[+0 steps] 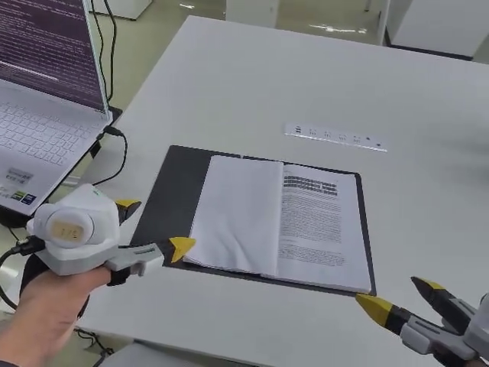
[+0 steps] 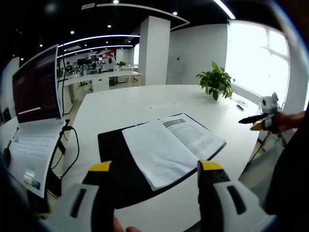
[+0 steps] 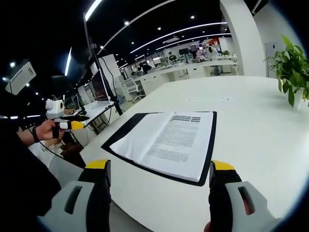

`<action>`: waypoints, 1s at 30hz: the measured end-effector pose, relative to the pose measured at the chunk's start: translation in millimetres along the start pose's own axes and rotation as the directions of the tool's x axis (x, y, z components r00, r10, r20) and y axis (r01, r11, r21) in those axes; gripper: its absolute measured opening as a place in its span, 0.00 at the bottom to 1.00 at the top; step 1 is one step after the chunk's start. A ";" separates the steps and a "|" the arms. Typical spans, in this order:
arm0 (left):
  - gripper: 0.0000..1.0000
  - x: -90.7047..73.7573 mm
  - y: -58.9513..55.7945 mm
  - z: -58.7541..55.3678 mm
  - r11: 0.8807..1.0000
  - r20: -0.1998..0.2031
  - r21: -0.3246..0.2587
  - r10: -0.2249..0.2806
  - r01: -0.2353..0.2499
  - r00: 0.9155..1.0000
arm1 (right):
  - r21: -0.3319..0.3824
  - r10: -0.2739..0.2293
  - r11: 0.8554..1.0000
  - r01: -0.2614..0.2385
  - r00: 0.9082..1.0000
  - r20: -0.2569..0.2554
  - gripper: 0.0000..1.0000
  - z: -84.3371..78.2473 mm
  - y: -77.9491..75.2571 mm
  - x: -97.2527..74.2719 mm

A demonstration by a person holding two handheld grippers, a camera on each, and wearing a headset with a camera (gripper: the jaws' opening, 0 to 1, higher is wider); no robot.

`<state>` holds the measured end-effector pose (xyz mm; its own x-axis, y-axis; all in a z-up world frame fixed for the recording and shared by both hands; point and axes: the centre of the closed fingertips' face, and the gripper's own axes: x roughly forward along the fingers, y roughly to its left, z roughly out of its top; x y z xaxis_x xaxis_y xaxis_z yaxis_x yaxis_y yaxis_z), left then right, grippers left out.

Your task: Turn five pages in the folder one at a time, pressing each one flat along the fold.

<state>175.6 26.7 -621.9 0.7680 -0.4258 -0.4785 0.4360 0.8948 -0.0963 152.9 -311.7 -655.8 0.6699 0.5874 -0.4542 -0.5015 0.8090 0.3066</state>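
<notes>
Folder: the folder (image 1: pixel 172 199) lay open on the white table (image 1: pixel 267 84), its black cover bare along the left and near edges.
Pages: 1 blank page (image 1: pixel 237 214) lay on the left and 1 printed page (image 1: pixel 321 222) on the right, meeting at the fold. The blank page bulged a little near the fold.
Left gripper: the left gripper (image 1: pixel 156 225) sat at the folder's near left corner. Its jaws were spread wide with nothing between them. 1 yellow tip was at the cover's near edge and the other was out over bare table. Whether the tip touched the cover could not be told.
Left hand: the hand (image 1: pixel 38 306) came in from the lower left, wrapped under the gripper's white body.
Right gripper: the right gripper (image 1: pixel 401 296) was just off the folder's near right corner, pointing in toward it. Its jaws were parted and empty, clear of the pages.
Laptop: a laptop (image 1: pixel 46 92) stood open at the table's left edge, screen lit.
Socket strip: a socket strip (image 1: pixel 336 138) lay flush in the table beyond the folder.
</notes>
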 end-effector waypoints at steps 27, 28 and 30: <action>0.70 -4.0 -6.3 2.7 1.000 0.011 0.012 -0.016 0.016 1.000 | 0.000 -0.006 1.000 0.006 1.000 0.009 0.83 -1.1 4.6 -5.5; 0.71 -4.2 -5.9 2.2 1.000 0.010 0.012 -0.015 0.015 1.000 | -0.003 -0.007 1.000 0.007 1.000 0.006 0.83 -2.0 4.9 -5.9; 0.71 -4.9 -4.0 1.1 1.000 0.011 0.007 -0.012 0.012 1.000 | -0.002 -0.003 1.000 0.003 1.000 -0.002 0.83 -4.5 6.9 -6.9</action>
<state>170.6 25.0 -618.3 0.7675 -0.4383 -0.4678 0.4488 0.8885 -0.0961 142.3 -310.3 -654.3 0.6704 0.5846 -0.4569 -0.5004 0.8109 0.3034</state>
